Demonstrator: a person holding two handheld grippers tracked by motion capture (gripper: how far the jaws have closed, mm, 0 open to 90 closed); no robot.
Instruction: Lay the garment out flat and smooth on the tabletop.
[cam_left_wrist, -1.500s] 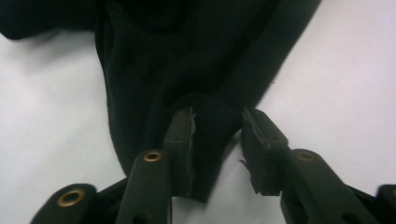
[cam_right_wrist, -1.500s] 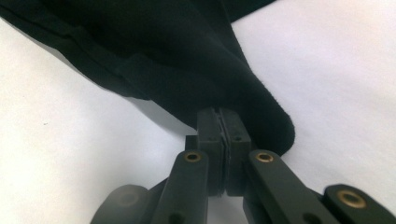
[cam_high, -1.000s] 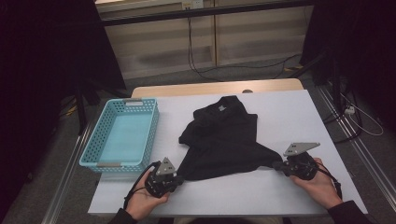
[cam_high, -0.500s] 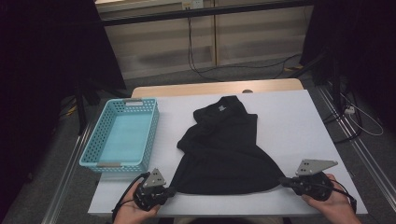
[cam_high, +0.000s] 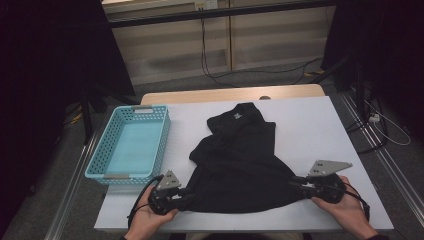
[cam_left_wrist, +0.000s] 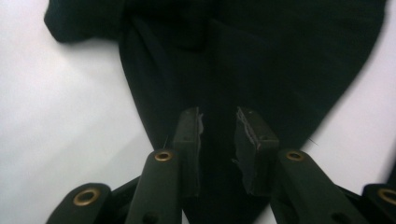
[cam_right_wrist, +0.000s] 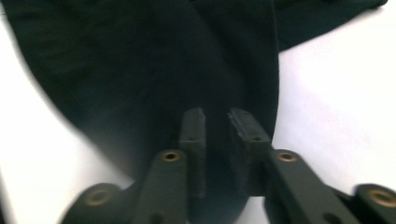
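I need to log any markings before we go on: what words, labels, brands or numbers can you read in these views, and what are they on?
No text can be read.
Black garment: a small pale neck label in the high view, too small and blurred to read.
Blue basket, white table, left gripper, right gripper: no markings visible.

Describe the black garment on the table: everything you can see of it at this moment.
The black garment is soft, matte dark cloth, lying crumpled on the white table, right of the blue basket and apart from it. A small pale label shows near its far end. Its near hem is stretched wide between the left gripper and right gripper. In both gripper views the cloth lies between the fingers, whose jaws have just been opening, a gap showing.
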